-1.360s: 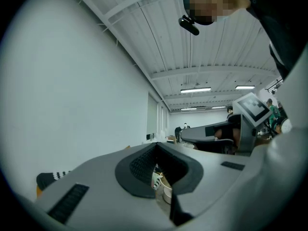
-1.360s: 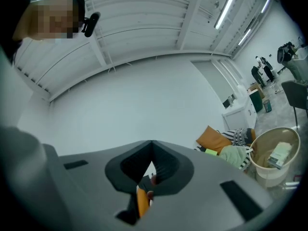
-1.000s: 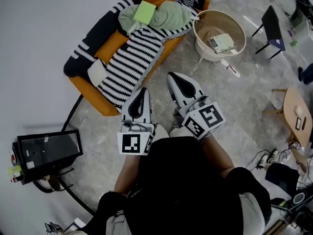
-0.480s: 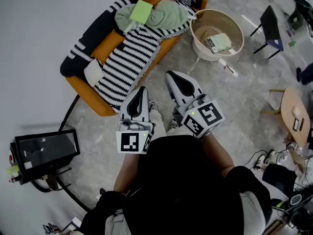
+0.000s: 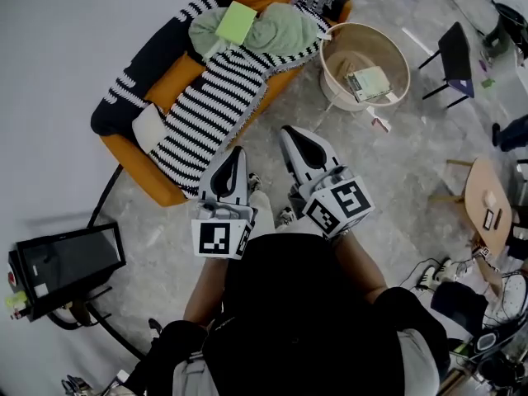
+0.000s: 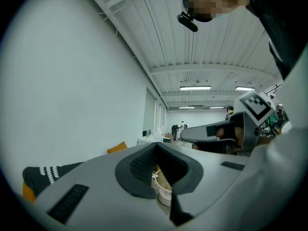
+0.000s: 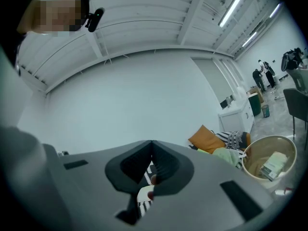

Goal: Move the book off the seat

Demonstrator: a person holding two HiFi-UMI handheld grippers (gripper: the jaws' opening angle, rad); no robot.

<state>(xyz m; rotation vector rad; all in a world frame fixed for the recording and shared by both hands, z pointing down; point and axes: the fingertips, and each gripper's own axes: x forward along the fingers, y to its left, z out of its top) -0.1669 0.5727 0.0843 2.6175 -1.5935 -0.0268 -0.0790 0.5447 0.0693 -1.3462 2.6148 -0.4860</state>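
Your left gripper (image 5: 235,151) has its two jaws pressed together. In the left gripper view (image 6: 156,144) the tips meet and nothing is between them. It holds nothing and touches nothing.

Your right gripper (image 5: 290,130) looks the same. In the right gripper view (image 7: 151,142) its jaws meet at the tip, and there is nothing in them. Both grippers hang in the air in front of you, side by side, over the grey floor (image 5: 388,163).

The book (image 5: 235,21) is yellow-green. It lies on a green cloth (image 5: 280,31) at the far end of the orange sofa (image 5: 124,151). A black and white striped blanket (image 5: 210,106) covers the seat beside it. The book is well apart from both grippers.

A round basket (image 5: 404,56) stands on the floor just beside that end of the sofa. A flat box or book (image 5: 369,82) lies inside it. It has print on it, but the print is too small to read.

Each gripper has a cube with black and white square marks, one on the left (image 5: 219,239) and one on the right (image 5: 338,207). They are patterns, not words. A dark screen (image 5: 66,258) stands low on your left.
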